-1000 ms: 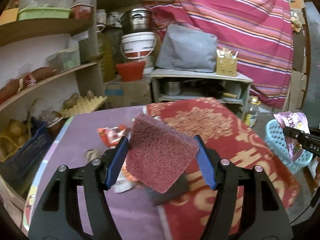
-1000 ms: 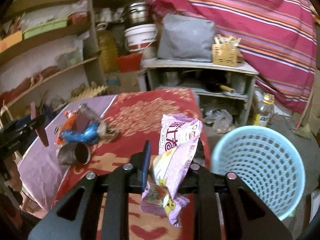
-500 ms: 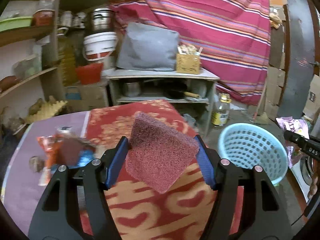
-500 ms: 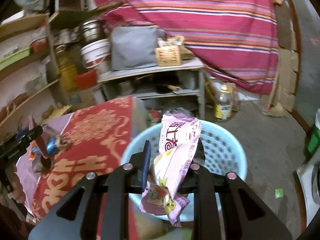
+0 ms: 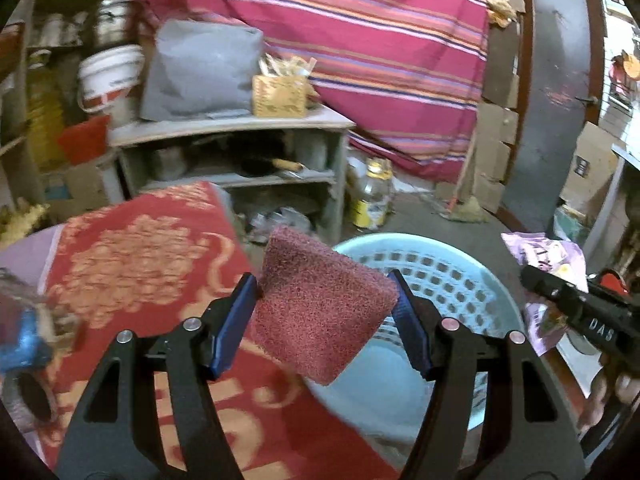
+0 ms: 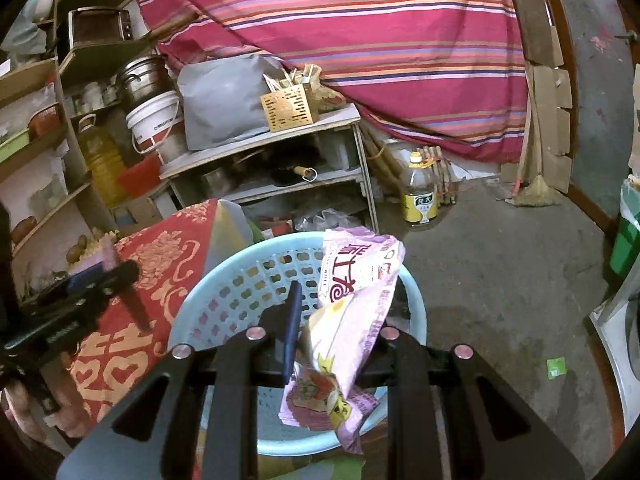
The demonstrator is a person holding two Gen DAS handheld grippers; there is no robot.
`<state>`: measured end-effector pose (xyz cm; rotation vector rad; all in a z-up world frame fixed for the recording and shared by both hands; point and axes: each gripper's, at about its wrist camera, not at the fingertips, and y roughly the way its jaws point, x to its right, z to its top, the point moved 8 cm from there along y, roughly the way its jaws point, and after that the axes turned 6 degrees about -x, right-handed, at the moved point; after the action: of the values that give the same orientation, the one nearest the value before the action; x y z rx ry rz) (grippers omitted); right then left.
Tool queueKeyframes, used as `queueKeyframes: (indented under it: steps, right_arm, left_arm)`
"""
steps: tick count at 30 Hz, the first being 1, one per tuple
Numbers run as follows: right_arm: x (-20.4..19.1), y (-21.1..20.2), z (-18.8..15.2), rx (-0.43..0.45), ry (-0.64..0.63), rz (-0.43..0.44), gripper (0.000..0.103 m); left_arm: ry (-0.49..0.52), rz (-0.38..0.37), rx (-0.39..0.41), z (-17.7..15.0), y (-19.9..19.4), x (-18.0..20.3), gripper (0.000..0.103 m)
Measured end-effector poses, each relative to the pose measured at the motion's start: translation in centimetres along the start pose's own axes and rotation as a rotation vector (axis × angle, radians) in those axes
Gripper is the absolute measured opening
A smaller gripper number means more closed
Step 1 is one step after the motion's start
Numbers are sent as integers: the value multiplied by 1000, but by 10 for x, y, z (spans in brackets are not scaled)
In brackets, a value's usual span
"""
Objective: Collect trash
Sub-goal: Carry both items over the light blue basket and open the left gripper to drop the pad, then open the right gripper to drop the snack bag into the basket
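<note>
My left gripper (image 5: pixel 324 320) is shut on a dark red scouring pad (image 5: pixel 320 304), holding it at the left rim of a light blue plastic basket (image 5: pixel 448 280) that stands on the floor beside the table. My right gripper (image 6: pixel 340 320) is shut on a crumpled purple and white snack wrapper (image 6: pixel 352 304), which hangs above the same light blue basket (image 6: pixel 240 292). The right gripper with the wrapper (image 5: pixel 540 248) shows at the right edge of the left wrist view. The left gripper (image 6: pixel 100 280) appears at the left of the right wrist view.
A red and gold cloth (image 5: pixel 132 264) covers the table, with more trash (image 5: pixel 24 344) at its left end. A grey shelf unit (image 6: pixel 272 160), a white bucket (image 6: pixel 154 120) and an oil bottle (image 6: pixel 420 196) stand behind. A broom (image 6: pixel 532 188) leans near the wall. A striped cloth (image 6: pixel 360 28) hangs behind.
Both grippers swung right from over the table to the blue basket, each keeping its load. The basket now lies directly under the wrapper and beside the pad.
</note>
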<state>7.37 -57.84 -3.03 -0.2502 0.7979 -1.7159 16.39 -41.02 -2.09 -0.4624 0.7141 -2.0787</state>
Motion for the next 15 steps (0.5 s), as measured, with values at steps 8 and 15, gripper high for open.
queueKeyframes:
  steps: [8,15]
  right_arm:
    - [15,6,-1,-12,31,-23,21]
    - [8,11,-2,-23,23,-29,21]
  left_arm:
    - [24,-19,-35,5,30,21,66]
    - [15,-37,-54,3,35,20,85]
